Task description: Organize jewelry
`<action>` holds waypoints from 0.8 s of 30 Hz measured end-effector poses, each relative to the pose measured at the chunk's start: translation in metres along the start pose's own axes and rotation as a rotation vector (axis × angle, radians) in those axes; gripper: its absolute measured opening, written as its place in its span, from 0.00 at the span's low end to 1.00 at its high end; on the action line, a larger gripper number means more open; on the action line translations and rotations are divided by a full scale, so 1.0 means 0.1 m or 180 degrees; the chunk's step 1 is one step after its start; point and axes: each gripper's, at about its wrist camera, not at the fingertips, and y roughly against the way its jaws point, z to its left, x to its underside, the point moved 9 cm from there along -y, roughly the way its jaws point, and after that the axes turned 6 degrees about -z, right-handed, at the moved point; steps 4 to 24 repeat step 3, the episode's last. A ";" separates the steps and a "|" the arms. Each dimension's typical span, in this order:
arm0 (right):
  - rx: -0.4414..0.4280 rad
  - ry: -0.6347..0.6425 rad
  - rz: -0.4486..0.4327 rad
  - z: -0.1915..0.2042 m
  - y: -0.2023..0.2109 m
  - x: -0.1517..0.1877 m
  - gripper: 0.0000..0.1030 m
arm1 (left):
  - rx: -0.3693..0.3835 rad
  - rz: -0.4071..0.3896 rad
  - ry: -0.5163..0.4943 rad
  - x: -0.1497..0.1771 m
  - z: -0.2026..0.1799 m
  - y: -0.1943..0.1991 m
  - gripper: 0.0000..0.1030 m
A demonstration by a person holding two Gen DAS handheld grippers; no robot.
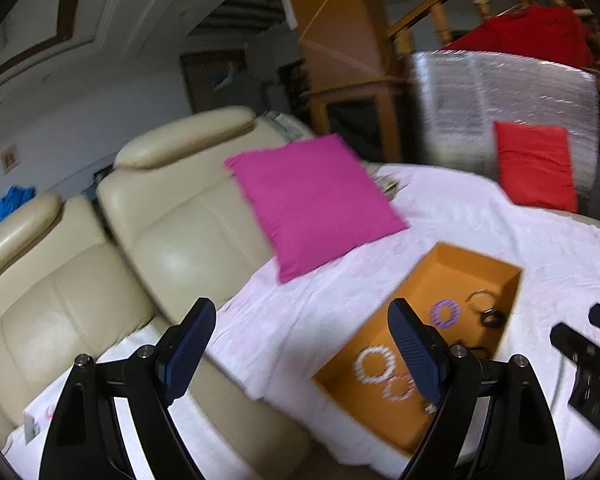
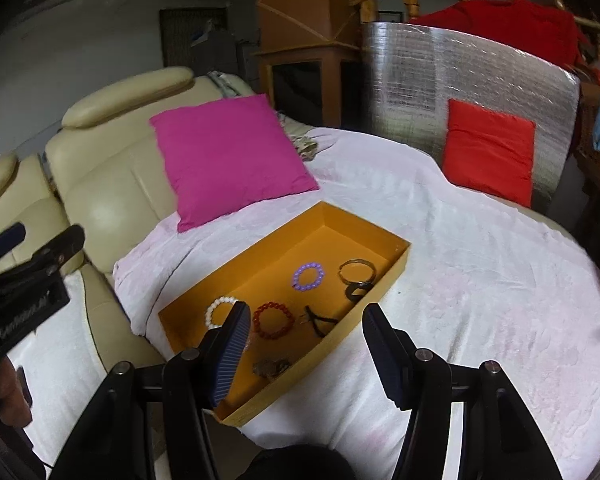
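Two hand-held grippers hover over a cloth-covered table where an orange tray (image 2: 204, 304) holds the jewelry. The left gripper (image 1: 300, 352), angled gently downward, hangs above the white cloth (image 1: 300, 320) at the tray's left edge, its blue-padded jaws spread wide with nothing between them. The right gripper (image 2: 304, 344) tilts more steeply toward the tray's near end, its jaws at a middling gap and empty — one finger over the tray's interior, the other over the cloth outside the near wall. Inside the tray lie a white bead bracelet (image 2: 220, 312), a red bead bracelet (image 2: 274, 320), a purple bead bracelet (image 2: 308, 276) and a metal bangle (image 2: 356, 272), each apart from the others; the dark pieces beside them are too small to name with confidence, possibly cords or clasps. Behind the tray, a magenta cushion (image 2: 228, 160) leans against a cream leather sofa (image 2: 100, 168), and a red cushion (image 2: 490, 152) rests against a silver foil panel (image 2: 420, 80).
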 end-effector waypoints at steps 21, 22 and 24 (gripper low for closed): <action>0.0235 -0.0276 -0.0102 -0.66 0.04 -0.05 0.61 | 0.0432 0.0009 -0.0159 -0.06 -0.61 0.01 0.85; 0.0235 -0.0276 -0.0102 -0.66 0.04 -0.05 0.61 | 0.0432 0.0009 -0.0159 -0.06 -0.61 0.01 0.85; 0.0235 -0.0276 -0.0102 -0.66 0.04 -0.05 0.61 | 0.0432 0.0009 -0.0159 -0.06 -0.61 0.01 0.85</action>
